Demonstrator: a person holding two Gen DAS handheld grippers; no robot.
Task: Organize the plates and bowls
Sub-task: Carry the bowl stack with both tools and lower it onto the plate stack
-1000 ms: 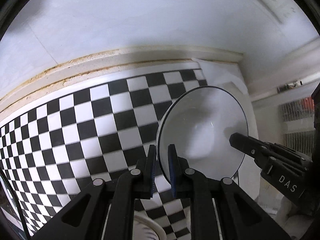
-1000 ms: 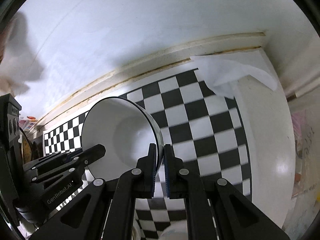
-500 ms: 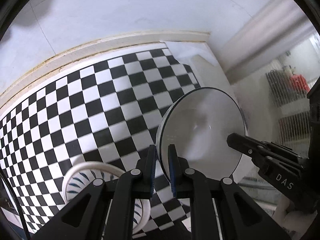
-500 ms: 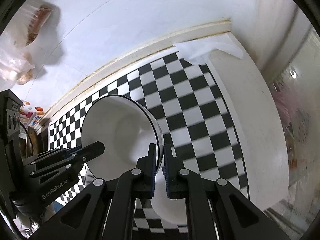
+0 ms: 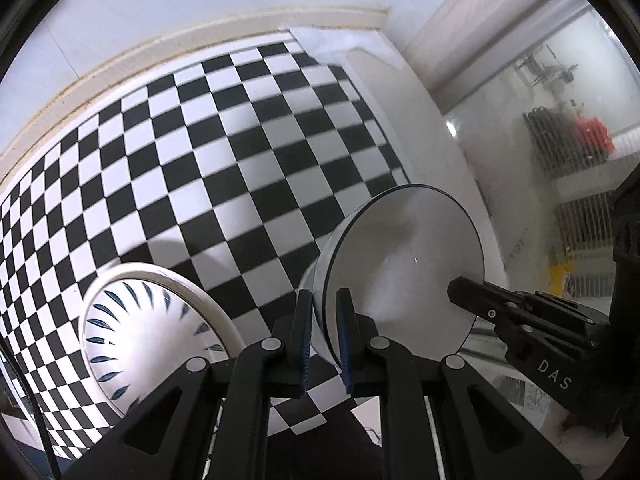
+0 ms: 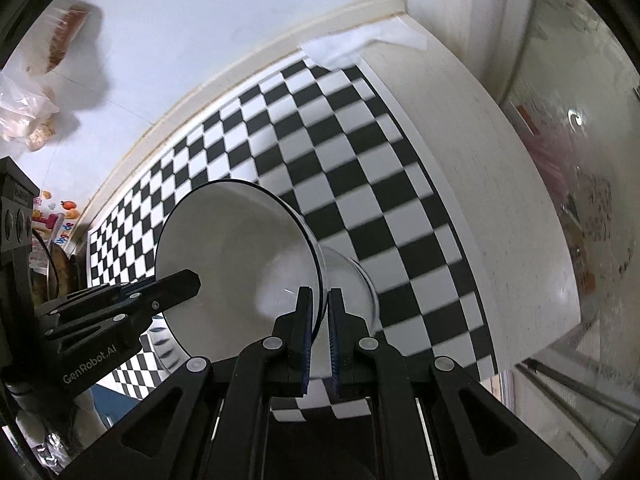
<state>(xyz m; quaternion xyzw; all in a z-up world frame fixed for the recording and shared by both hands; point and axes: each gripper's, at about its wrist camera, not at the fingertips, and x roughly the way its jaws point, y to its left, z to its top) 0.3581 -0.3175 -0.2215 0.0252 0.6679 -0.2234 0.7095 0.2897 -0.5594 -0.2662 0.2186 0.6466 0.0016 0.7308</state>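
Bowl: white bowl point(image 5: 404, 276), carried toward the worktop point(image 5: 420, 128) right edge, over checkered cloth point(image 5: 224, 152).
Fingers: left fingers point(image 5: 323, 332) and right fingers point(image 6: 319, 332) clamped on opposite rims.
Change: patterned bowl point(image 5: 140, 332) now below; stacking looks next.

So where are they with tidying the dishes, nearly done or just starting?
Midway, it seems. No finished stack shows. In hand: the left tongs and right tongs each pinch one rim of a white bowl, held above the checkered tablecloth. Left to do: set it down, perhaps by the blue-leaf patterned bowl on the cloth.
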